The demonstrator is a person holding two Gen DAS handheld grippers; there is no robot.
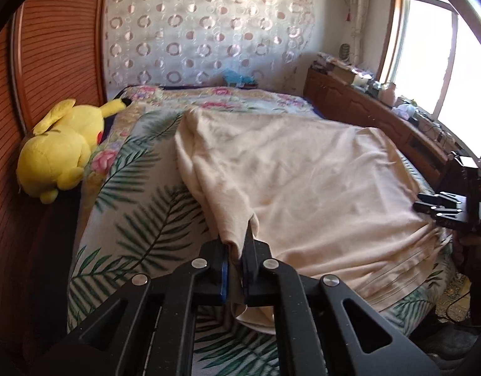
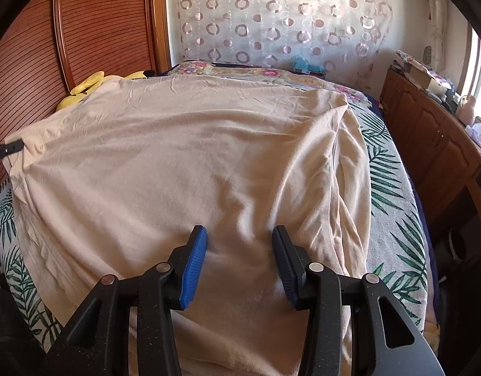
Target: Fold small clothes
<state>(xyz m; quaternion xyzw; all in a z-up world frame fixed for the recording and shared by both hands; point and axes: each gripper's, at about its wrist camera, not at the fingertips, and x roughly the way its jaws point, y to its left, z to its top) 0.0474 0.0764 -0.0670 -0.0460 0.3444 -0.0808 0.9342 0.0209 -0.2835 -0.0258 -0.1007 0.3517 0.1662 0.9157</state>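
A cream garment [image 1: 303, 169] is spread across the leaf-print bedspread [image 1: 140, 188], covering most of the bed's middle & right part in the left wrist view. Its near-left corner is pinched by the left gripper [image 1: 237, 269]: the jaws are pressed together w/ a fold of cloth caught between the blue pads, and the fabric is drawn up from the bed into a taut ridge running back toward the far edge. In the right wrist view the same garment [image 2: 184, 156] fills the frame; the right gripper [image 2: 239, 263] is held over it w/ jaws spread apart, blue pads [image 2: 195, 269] facing each other, cloth seen between them but not clamped. Whether the fingertips touch the fabric can't be told. The right gripper [image 1: 441, 210] is also seen at the garment's right edge from the left cam. A yellow plush toy [image 1: 61, 153] lies at the bed's left side beside the wood panel wall [image 1: 52, 62].
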